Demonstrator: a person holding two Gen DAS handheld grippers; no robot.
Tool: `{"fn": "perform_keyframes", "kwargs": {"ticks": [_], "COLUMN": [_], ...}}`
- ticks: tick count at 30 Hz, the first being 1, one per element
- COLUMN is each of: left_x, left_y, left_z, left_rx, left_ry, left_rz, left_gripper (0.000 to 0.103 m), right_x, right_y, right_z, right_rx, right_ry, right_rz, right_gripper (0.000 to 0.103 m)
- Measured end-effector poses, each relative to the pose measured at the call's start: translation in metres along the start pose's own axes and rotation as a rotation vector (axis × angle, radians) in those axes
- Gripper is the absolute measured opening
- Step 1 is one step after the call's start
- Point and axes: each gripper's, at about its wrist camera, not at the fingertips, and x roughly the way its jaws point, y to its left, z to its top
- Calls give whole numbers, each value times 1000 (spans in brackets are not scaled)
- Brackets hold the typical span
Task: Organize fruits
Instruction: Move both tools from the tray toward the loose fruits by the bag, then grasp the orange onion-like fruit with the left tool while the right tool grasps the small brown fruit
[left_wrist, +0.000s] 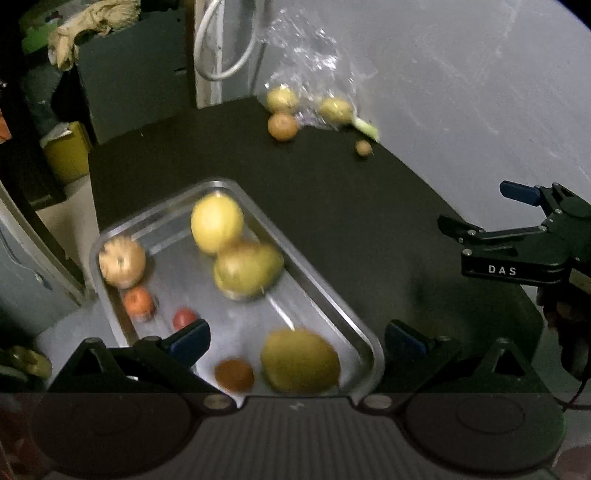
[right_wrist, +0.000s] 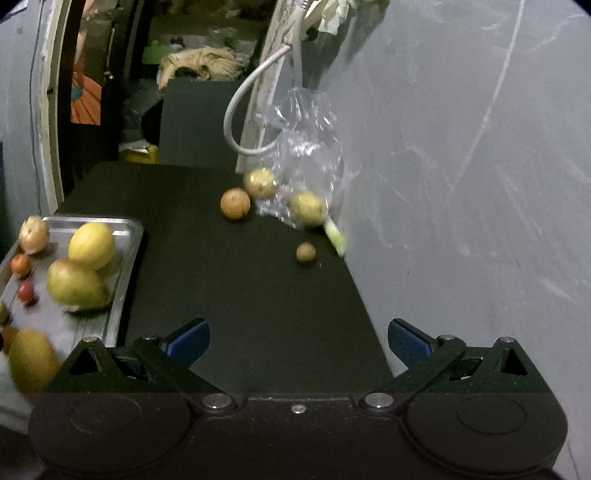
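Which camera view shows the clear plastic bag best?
The right wrist view: the plastic bag stands near the middle, whole, against the wall, one yellow fruit inside. The left wrist view shows it farther off, fainter and blurred.

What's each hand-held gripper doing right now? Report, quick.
Left hand-held gripper: open, holding nothing, above the metal tray.
Right hand-held gripper: open, holding nothing, over the dark table.
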Motion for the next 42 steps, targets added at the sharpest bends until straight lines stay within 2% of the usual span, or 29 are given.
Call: {"fn": "perform_keyframes", "kwargs": {"ticks": [7,14,18,24,28,35,42], "left_x": [17,39,61,107,135,177,206], "left_y": [-4,-9,-8,0,5,4,-1], "left_z": [44,92,121,159,178,196,211], "left_rx": [-29,-66,-114,-156,-145,-140,-120], "left_ry": [-36,-85,-146,-182,-189,-171,-168], "left_rz": [42,56,104,142,130,157,177], "left_gripper": [103,102,102,102,102,102,102], "right_x": [35,66,90,128,149,180,199], "right_y": [-20,-41,-44,-40,-35,-38,-39], "right_z": [28,54,59,51,47,43,40], "right_rx": [23,112,181,272,276,295,275], "right_ry": [-28,-56,-52,-12,7,34,41], "right_rz": [42,144,177,208,196,163,144], "right_gripper": [102,102,102,102,97,86,72]}}
